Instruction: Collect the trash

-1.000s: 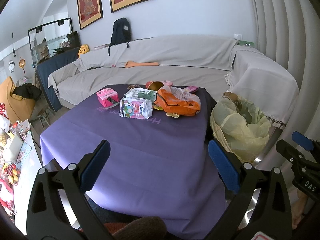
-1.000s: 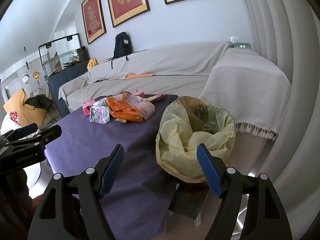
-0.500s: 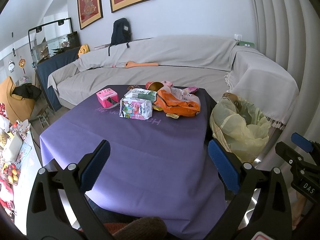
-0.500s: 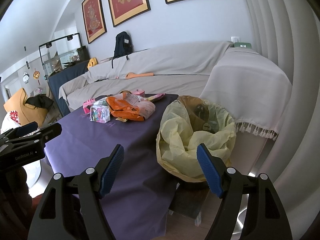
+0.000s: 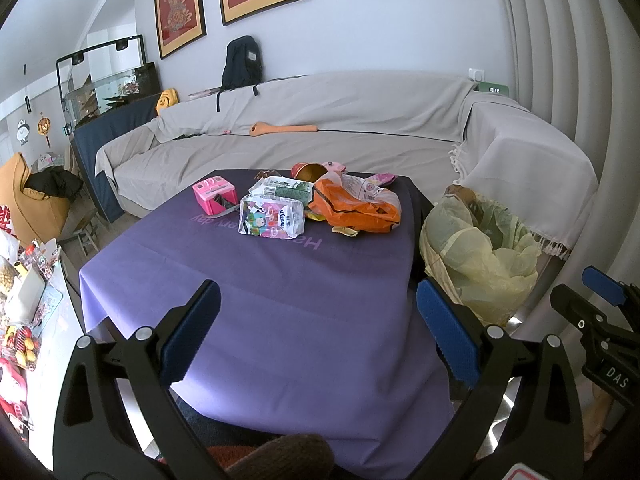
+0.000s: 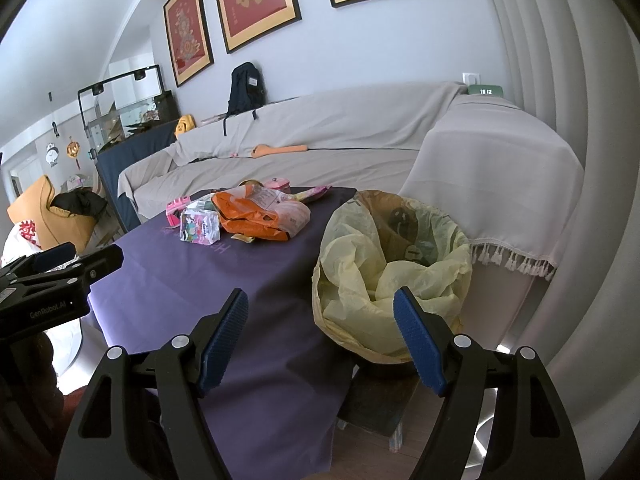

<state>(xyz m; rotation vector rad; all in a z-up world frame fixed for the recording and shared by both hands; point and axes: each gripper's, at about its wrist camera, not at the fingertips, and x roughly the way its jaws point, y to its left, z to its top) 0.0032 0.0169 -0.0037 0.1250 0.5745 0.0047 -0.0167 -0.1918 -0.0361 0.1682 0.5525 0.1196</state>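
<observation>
Through my left camera, my left gripper [image 5: 318,334] hangs wide open and empty above the near edge of a purple table [image 5: 280,300]; the trash pile [image 5: 312,208], an orange bag, wrappers and a pink box, lies well ahead of the jaws, uncollected, so I judge the task barely begun. Through my right camera, my right gripper [image 6: 322,340] is also spread wide, holding and touching nothing, with the yellow-lined bin [image 6: 394,264] just beyond its right jaw and the pile farther off to the left.
</observation>
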